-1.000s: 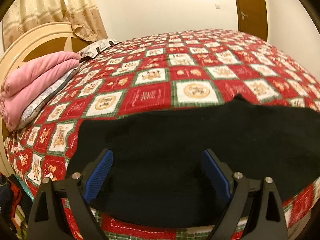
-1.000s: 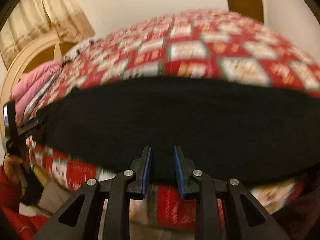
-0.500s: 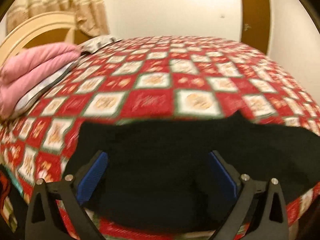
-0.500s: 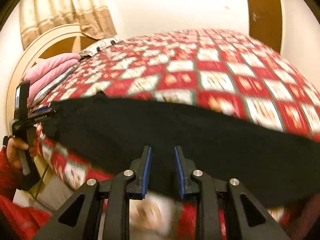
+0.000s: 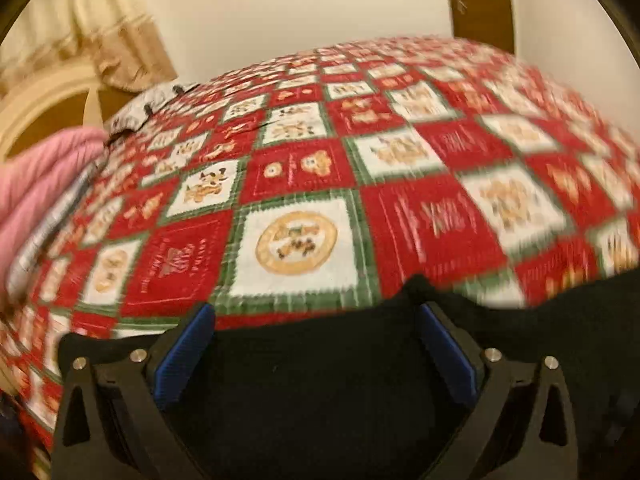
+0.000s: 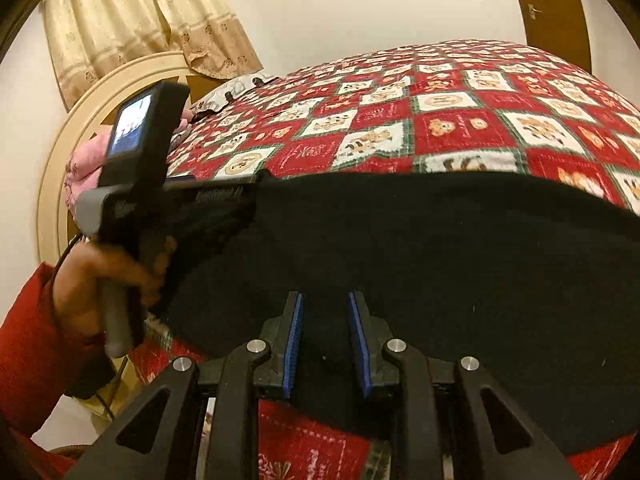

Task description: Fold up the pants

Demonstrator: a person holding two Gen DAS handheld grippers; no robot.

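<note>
Black pants (image 6: 440, 248) lie flat along the near edge of a bed with a red, white and green patchwork quilt (image 6: 440, 128). In the left wrist view the pants (image 5: 320, 392) fill the bottom of the frame. My left gripper (image 5: 316, 320) is open wide, its blue pads just above the pants' far edge. My right gripper (image 6: 323, 300) has its blue pads narrowly apart over the pants' near edge; whether cloth is pinched between them is unclear. The left gripper's body (image 6: 144, 184) shows in the right wrist view, held over the pants' left end.
A pink folded blanket (image 5: 36, 184) and a patterned pillow (image 6: 236, 90) lie at the bed's left end by a cream headboard (image 6: 80, 120). Curtains (image 6: 132, 20) hang behind. A brown door (image 6: 556, 8) stands at the far right.
My left gripper has moved forward over the pants toward their far edge, staying open. My right gripper has risen and steadied at the near edge. The left gripper now looms close in the right view.
</note>
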